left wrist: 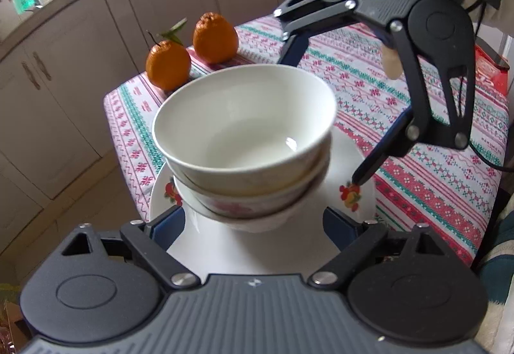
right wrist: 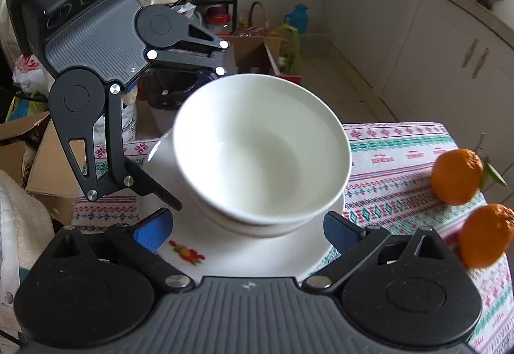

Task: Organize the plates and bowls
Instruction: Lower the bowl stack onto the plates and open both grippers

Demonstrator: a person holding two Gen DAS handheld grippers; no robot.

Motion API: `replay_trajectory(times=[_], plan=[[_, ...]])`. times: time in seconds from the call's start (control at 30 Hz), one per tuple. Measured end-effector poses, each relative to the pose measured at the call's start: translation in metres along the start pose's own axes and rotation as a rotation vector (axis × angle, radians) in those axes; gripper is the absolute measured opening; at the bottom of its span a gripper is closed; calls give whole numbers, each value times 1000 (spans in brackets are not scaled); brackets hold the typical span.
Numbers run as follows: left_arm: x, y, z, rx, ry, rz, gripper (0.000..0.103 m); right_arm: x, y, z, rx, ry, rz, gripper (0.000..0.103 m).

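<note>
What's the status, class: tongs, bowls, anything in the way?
Left tongs open, flanking the bowls. Right tongs open, opposite side. Bowls stacked, tilted, on the plate. Two oranges off to the side, not blocking.

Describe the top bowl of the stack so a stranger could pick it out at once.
Find the table with the red-and-green patterned tablecloth and two oranges at its far edge. On it lies a white plate with small fruit prints, carrying a stack of nested bowls. The top bowl is plain white and empty, unlike the bowl beneath it, which shows pink flower decoration.
</note>
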State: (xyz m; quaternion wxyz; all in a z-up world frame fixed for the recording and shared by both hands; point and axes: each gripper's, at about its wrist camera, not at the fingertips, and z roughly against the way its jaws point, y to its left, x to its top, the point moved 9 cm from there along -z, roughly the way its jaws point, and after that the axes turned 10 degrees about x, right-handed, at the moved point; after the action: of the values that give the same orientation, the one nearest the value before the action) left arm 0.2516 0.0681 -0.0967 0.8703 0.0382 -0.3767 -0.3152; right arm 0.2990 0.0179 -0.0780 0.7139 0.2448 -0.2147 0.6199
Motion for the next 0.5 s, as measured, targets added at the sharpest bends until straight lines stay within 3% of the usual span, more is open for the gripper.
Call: replay_trajectory(times=[0.13, 0.3, 0.5], plan=[[0, 2, 27, 66, -64, 100, 97, -2, 9, 19, -108, -34, -22, 103], [4, 1, 68, 180, -180, 230, 102, -12, 22, 40, -311, -44, -130, 103], [-2, -13, 101, 342, -230, 392, 102, -36, 41, 68, -552, -96, -370, 103]])
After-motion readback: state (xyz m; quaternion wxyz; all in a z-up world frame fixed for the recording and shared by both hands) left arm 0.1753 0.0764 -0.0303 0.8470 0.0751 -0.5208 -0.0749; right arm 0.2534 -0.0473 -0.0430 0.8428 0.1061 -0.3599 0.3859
